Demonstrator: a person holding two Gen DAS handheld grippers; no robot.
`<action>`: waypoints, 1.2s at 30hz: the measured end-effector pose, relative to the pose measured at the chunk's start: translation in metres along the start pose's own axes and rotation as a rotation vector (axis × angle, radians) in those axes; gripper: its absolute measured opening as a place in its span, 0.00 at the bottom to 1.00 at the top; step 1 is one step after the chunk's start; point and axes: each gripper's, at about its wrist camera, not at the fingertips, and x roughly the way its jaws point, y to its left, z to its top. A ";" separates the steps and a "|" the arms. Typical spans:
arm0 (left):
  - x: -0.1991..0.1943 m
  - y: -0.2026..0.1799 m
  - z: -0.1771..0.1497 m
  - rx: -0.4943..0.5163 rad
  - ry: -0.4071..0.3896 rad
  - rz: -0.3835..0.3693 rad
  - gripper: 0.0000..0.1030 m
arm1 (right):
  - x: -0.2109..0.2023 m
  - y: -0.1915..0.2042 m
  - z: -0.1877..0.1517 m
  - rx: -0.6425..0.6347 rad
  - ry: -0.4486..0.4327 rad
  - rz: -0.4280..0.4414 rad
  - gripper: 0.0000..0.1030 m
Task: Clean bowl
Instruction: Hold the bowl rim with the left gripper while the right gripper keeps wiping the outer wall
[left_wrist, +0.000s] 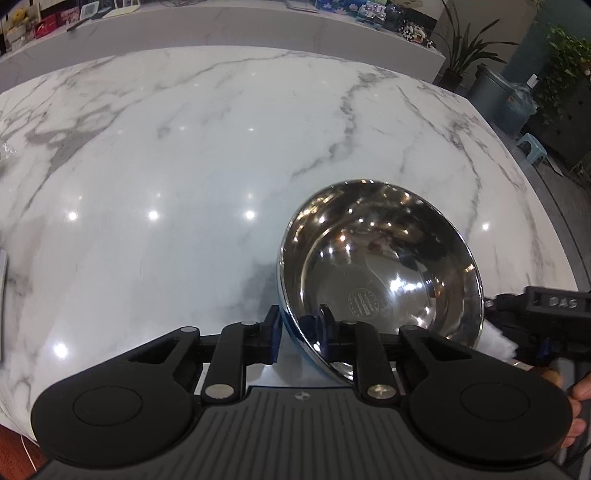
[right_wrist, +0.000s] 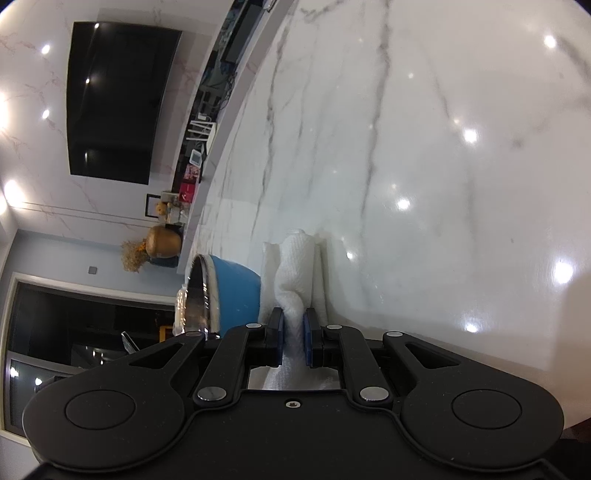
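A steel bowl (left_wrist: 384, 273) with a blue outside is tilted up on the marble table (left_wrist: 184, 184). My left gripper (left_wrist: 297, 328) is shut on its near rim, one finger inside, one outside. The bowl's shiny inside looks empty. My right gripper (right_wrist: 293, 328) is shut on a white paper towel (right_wrist: 295, 269) and holds it just right of the bowl (right_wrist: 232, 291), close to its blue wall. The right gripper (left_wrist: 546, 314) and the towel (left_wrist: 496, 341) show at the right edge of the left wrist view, beside the bowl's rim.
The table's right edge (left_wrist: 554, 206) is near the bowl. A raised marble ledge (left_wrist: 221, 26) with small items runs along the back. Plants, a grey bin (left_wrist: 495, 92) and a small stool (left_wrist: 532, 146) stand on the floor at right.
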 end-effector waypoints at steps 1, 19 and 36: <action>0.000 0.001 0.002 0.004 -0.002 0.003 0.14 | -0.003 0.001 0.001 -0.001 -0.008 0.008 0.09; 0.003 0.002 0.009 -0.002 -0.023 0.017 0.11 | -0.016 -0.014 -0.004 0.030 0.004 0.067 0.09; 0.007 0.008 0.012 -0.080 0.056 0.013 0.28 | -0.011 -0.018 -0.017 -0.019 0.034 -0.030 0.09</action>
